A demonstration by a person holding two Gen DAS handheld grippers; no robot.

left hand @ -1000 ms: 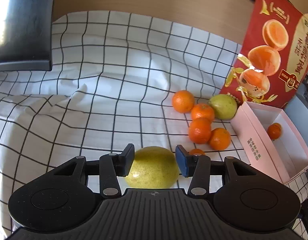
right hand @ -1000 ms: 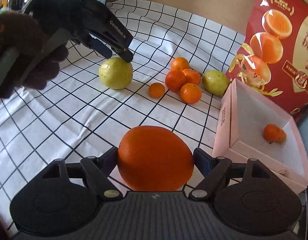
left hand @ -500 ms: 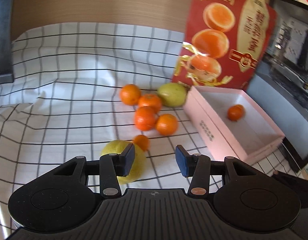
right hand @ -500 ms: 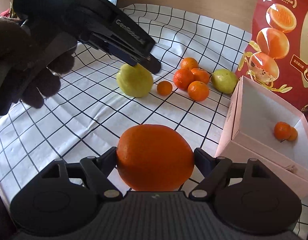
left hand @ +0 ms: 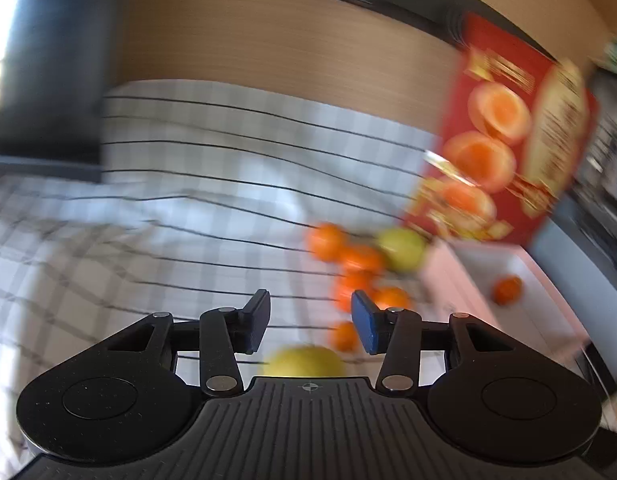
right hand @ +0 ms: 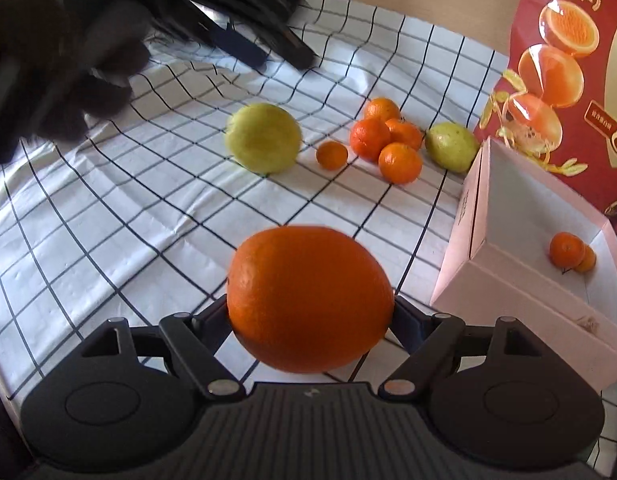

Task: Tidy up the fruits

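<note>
Two grippers showed: your right gripper point(right hand: 310, 314) clamped the big orange point(right hand: 310, 298) at lower centre; your left gripper point(left hand: 310, 322) hung narrowly parted, empty.

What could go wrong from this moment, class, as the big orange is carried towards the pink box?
1. The big orange is round and held only at its sides by the right gripper; it might slip.
2. The pink box already holds small oranges; a dropped orange could knock them.
3. The left gripper hangs empty above the yellow fruit and could nudge it.
</note>
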